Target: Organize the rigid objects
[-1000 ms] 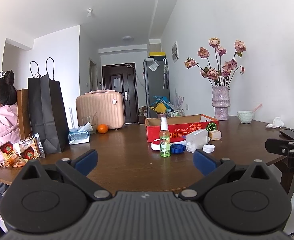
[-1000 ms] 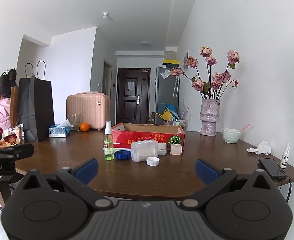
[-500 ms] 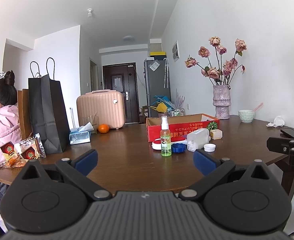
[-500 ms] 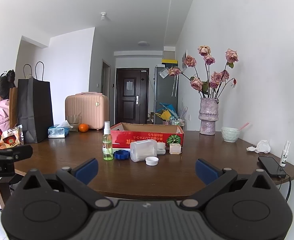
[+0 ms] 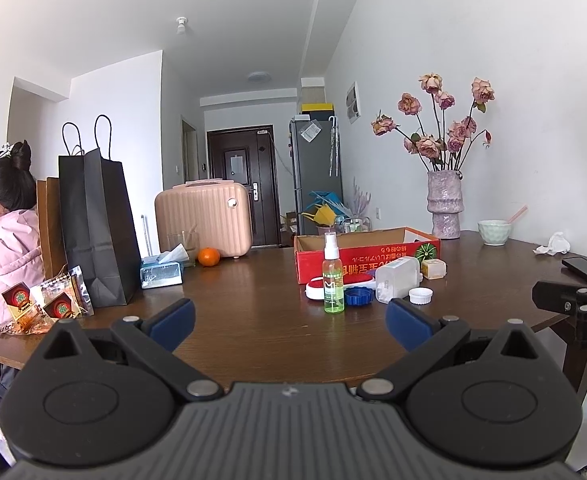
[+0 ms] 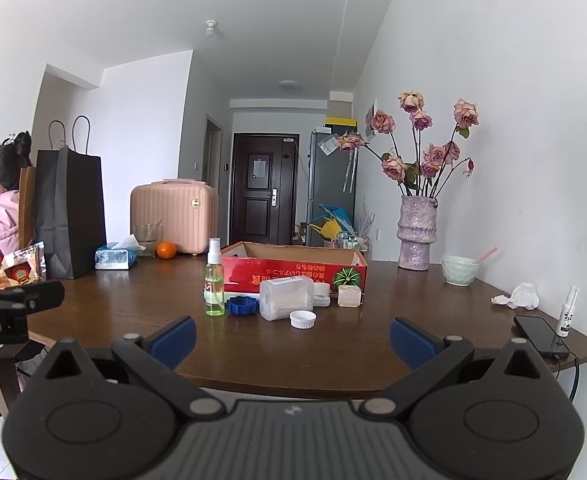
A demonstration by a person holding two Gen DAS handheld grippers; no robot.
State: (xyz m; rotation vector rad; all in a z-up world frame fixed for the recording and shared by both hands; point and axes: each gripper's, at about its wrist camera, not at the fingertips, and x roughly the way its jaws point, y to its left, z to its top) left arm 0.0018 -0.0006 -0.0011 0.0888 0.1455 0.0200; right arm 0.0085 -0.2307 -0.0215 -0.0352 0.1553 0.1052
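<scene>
A red cardboard box (image 5: 367, 256) (image 6: 293, 270) stands open-topped on the brown table (image 5: 253, 320) (image 6: 333, 344). In front of it are a green spray bottle (image 5: 333, 278) (image 6: 215, 280), a blue lid (image 5: 358, 296) (image 6: 243, 305), a clear plastic jar on its side (image 5: 396, 279) (image 6: 285, 298), a white cap (image 5: 420, 295) (image 6: 303, 318), a small cream cube (image 5: 433, 269) (image 6: 348, 295) and a red-and-white flat case (image 5: 317, 286). My left gripper (image 5: 289, 320) and right gripper (image 6: 291, 334) hang open at the near table edge, both empty and well short of the objects.
A black paper bag (image 5: 95, 224), snack packets (image 5: 45, 304), tissue pack (image 5: 161, 272), orange (image 5: 208, 257) and pink suitcase (image 5: 203, 216) stand left and back. A vase of roses (image 6: 417, 232), bowl (image 6: 459, 270), crumpled tissue (image 6: 519, 295), phone (image 6: 539, 334) and small spray (image 6: 567, 310) are right. A person (image 5: 1, 240) sits far left.
Both views have shifted only slightly; the table objects sit a touch lower and left in the frames. Nothing was grasped or moved.
</scene>
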